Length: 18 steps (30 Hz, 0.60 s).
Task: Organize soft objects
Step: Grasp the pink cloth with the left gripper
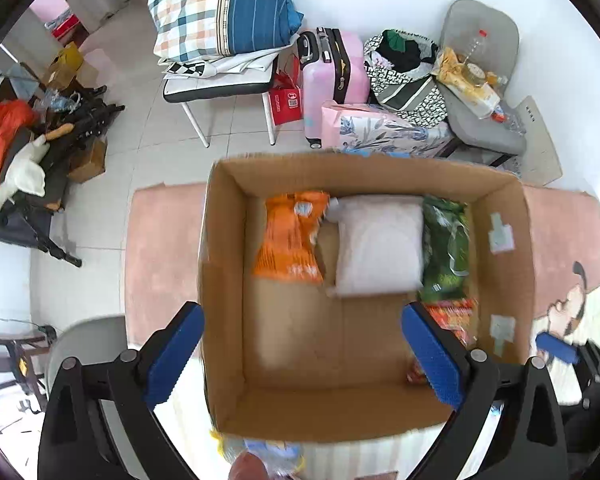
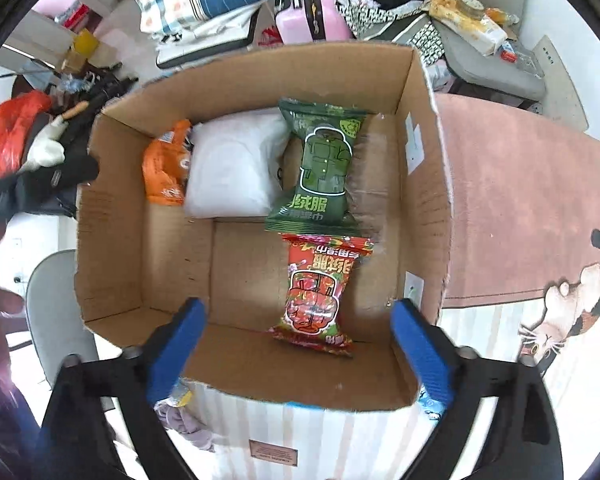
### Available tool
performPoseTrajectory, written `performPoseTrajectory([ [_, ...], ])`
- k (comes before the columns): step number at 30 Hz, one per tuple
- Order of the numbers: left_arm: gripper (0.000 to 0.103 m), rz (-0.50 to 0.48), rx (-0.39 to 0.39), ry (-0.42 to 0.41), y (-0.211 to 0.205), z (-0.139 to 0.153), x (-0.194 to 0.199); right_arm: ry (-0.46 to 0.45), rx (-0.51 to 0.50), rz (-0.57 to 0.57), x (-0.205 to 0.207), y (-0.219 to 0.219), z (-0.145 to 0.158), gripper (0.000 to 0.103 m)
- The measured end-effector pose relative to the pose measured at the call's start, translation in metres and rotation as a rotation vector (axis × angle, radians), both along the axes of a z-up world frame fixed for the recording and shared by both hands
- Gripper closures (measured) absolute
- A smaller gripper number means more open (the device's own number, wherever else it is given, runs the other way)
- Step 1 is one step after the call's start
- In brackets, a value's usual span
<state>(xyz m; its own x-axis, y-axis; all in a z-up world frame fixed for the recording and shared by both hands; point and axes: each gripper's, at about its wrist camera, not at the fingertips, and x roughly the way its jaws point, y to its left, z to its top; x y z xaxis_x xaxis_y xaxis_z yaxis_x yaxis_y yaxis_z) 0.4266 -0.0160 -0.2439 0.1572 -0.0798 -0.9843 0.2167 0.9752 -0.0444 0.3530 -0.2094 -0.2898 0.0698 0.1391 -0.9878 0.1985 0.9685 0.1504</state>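
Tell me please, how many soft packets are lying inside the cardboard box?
4. The orange packet lies at the far left, the white packet beside it, the green packet right of that, and the red packet nearer the camera. Nothing seems hidden.

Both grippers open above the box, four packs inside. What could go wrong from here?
1. The red pack and green pack lie end to end, touching; a grab at one may drag the other.
2. The orange pack is wedged beside the white pack, tilted toward the cardboard box wall; it may slump further.
3. The left gripper and right gripper hang open over the box; a careless descent could catch its rim.
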Motion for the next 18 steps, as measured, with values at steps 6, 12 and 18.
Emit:
performPoseTrajectory([
  [6,0.002,0.058,0.02,-0.076,0.012,0.025,-0.035,-0.111,-0.086,-0.02,-0.02,0.004,0.036,0.0],
  [12,0.002,0.073,0.0,-0.118,0.014,0.05,-0.071,-0.199,-0.116,-0.013,-0.048,0.011,0.066,0.0],
  [18,0.002,0.125,0.015,-0.126,0.02,0.054,-0.11,-0.229,-0.089,-0.009,-0.076,0.013,0.081,0.0],
])
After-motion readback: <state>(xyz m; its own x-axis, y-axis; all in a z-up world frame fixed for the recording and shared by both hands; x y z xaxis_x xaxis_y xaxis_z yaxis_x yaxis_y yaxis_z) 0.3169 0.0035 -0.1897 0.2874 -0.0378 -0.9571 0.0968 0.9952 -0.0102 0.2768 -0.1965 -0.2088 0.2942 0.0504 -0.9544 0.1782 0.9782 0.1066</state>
